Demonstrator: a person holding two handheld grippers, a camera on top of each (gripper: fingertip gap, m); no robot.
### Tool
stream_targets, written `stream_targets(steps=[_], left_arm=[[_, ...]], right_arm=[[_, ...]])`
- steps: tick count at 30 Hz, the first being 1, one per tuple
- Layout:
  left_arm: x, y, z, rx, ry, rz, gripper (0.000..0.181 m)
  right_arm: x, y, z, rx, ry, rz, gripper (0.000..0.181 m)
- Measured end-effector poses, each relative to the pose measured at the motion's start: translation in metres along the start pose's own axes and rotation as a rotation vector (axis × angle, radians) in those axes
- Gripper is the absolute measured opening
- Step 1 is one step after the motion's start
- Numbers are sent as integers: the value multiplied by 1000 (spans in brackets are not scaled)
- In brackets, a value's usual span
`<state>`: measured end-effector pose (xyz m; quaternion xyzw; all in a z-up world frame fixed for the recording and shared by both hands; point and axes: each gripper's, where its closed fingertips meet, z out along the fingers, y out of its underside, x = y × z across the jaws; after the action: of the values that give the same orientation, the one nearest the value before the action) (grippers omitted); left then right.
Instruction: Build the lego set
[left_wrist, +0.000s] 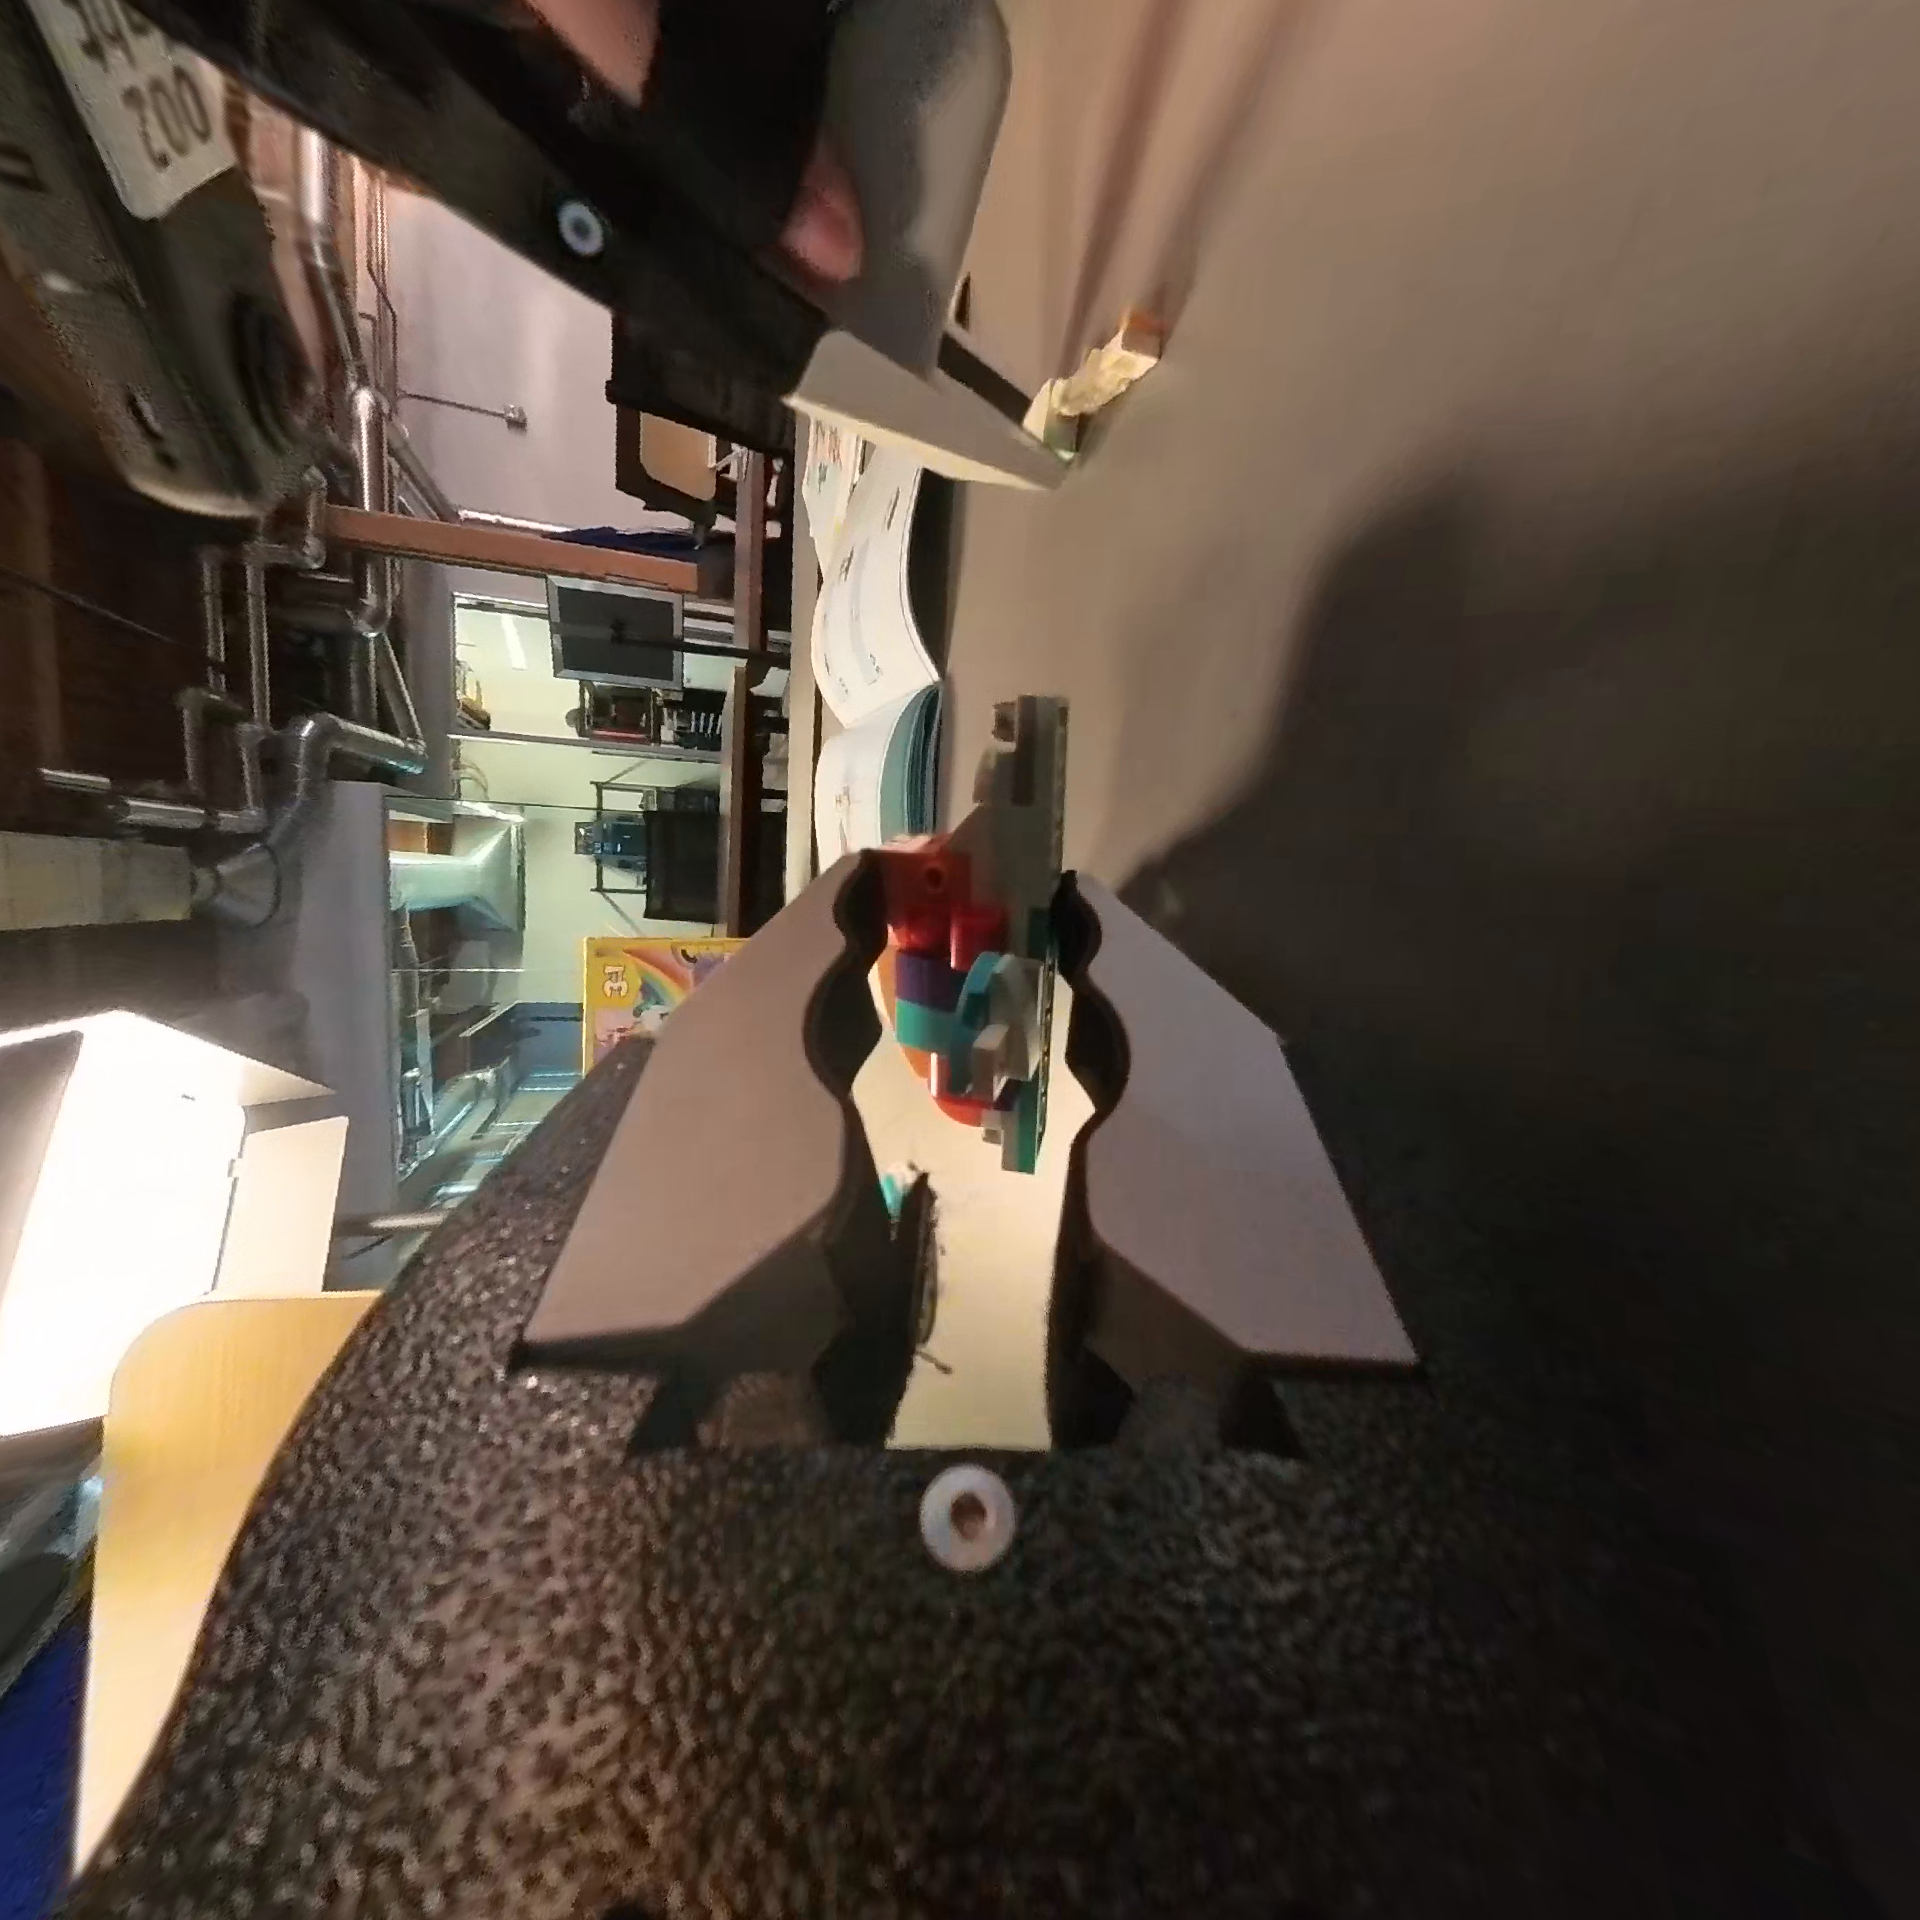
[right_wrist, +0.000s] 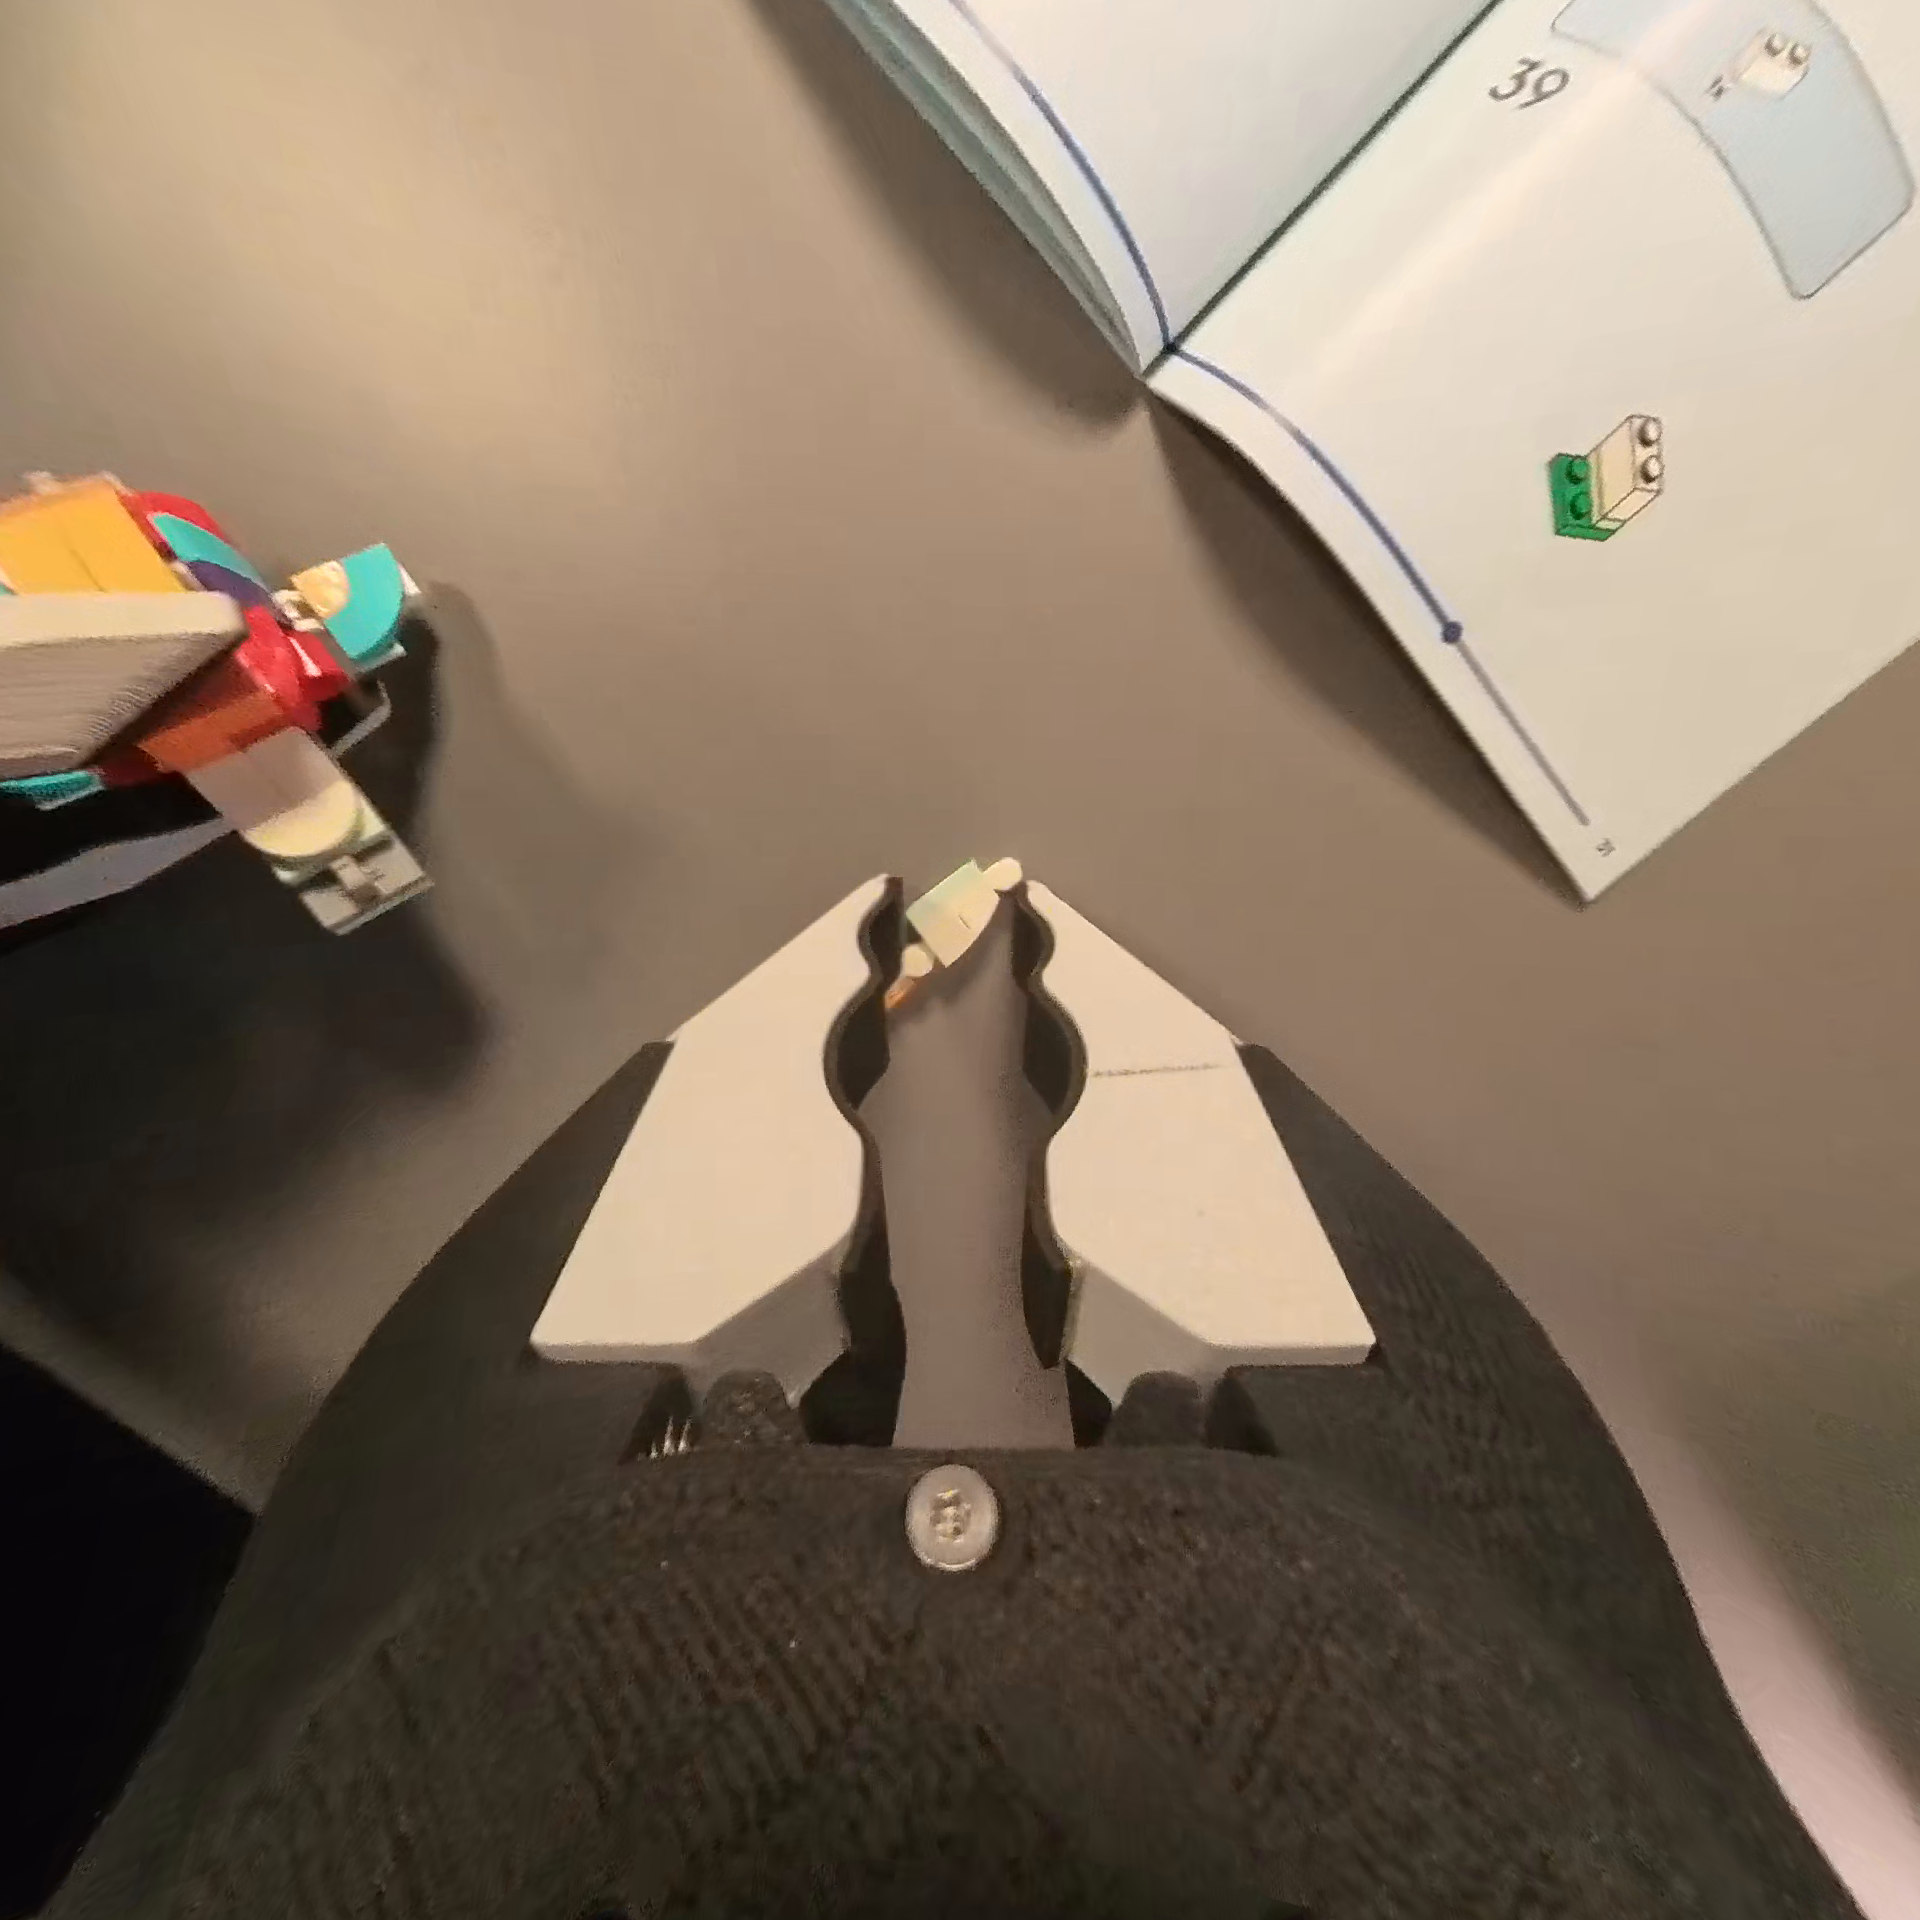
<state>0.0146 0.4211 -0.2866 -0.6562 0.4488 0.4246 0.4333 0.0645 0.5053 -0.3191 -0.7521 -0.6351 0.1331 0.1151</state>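
My left gripper (left_wrist: 971, 883) is shut on the partly built Lego model (left_wrist: 987, 997), a stack of red, purple, teal and grey bricks, and holds it above the grey table (left_wrist: 1507, 364). The model also shows at the left edge of the right wrist view (right_wrist: 270, 675), with a left gripper finger (right_wrist: 94, 665) lying over it. My right gripper (right_wrist: 958, 896) is shut on a small pale brick (right_wrist: 951, 914) at its tips, right of the model and apart from it. In the left wrist view the right gripper (left_wrist: 1060, 442) comes in from the top with the pale piece (left_wrist: 1101, 369).
An open instruction booklet (right_wrist: 1455, 312) lies on the table beyond the right gripper; it also shows in the left wrist view (left_wrist: 873, 623). A yellow Lego box (left_wrist: 655, 987) stands at the far table edge. A person's fingertip (left_wrist: 826, 234) shows on the right gripper's handle. About 11 cm separates my left fingertips from my right.
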Motion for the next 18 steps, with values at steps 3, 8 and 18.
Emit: stream_targets(steps=[3, 8, 18], left_arm=[[0, 1, 0, -14, -2, 10, 31], [2, 1, 0, -15, 10, -6, 31], [2, 4, 1, -14, 37, -72, 31]], right_arm=[[0, 0, 1, 25, 42, -32, 16], [-10, -11, -7, 241, -32, 9, 16], [-34, 10, -28, 265, -79, -239, 15]])
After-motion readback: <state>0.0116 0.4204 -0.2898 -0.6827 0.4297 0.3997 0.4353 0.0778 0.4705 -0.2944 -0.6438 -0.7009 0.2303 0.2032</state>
